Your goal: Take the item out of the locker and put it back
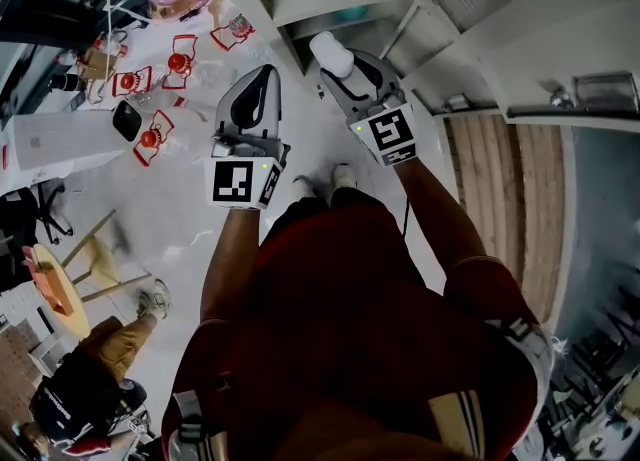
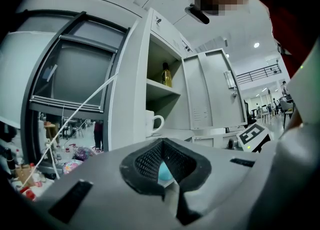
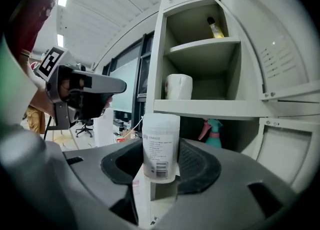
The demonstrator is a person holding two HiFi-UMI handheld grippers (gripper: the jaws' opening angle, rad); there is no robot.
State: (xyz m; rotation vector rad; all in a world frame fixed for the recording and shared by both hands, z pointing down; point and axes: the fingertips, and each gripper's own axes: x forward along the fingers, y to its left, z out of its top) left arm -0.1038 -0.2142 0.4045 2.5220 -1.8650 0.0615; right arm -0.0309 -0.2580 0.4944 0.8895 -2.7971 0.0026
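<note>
My right gripper (image 3: 161, 163) is shut on a white plastic bottle (image 3: 160, 146) with a printed label, held upright in front of the open locker (image 3: 200, 107). In the head view the bottle (image 1: 331, 52) sticks out of the right gripper (image 1: 342, 64), close to the locker's shelves. My left gripper (image 2: 165, 166) is shut with nothing in it; a bit of teal shows through the gap behind its pads. It hangs to the left of the right one, the left gripper (image 1: 262, 79) over the floor.
The locker holds a yellowish bottle (image 3: 215, 28) on the top shelf, a white mug (image 3: 179, 87) on the middle shelf and a teal spray bottle (image 3: 215, 128) below. Its door (image 2: 210, 89) stands open. Red items (image 1: 150, 139) litter the floor; a person (image 1: 95, 379) sits at lower left.
</note>
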